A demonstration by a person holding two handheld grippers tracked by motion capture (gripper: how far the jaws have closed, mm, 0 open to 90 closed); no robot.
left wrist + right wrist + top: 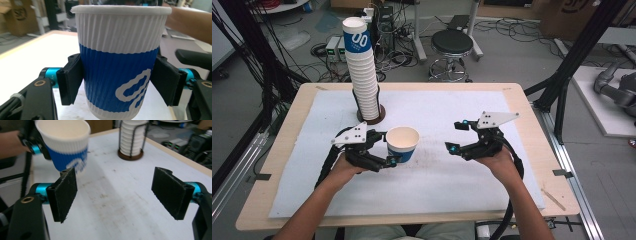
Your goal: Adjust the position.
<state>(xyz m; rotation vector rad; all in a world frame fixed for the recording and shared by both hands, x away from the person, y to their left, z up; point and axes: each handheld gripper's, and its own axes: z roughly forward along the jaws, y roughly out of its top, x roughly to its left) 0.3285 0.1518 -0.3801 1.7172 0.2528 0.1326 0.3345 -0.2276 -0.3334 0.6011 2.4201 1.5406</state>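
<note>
My left claw [384, 147] is clamped on a paper cup [402, 143], pads pressed to its blue ribbed band; cup upright, inside looks empty. White looping mark on the blue, not readable. My right claw [458, 136] hangs just right of it, jaws wide, nothing between them. White mat on the bench [277, 150] below. Farther back, a tall cup stack [364, 75] in a wire holder; the top cup reads "00".

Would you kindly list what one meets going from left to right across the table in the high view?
Left gripper → paper cup held in its jaws → right gripper. The stack of paper cups stands farther back, overlapping the left gripper's span, so it is left out.
</note>
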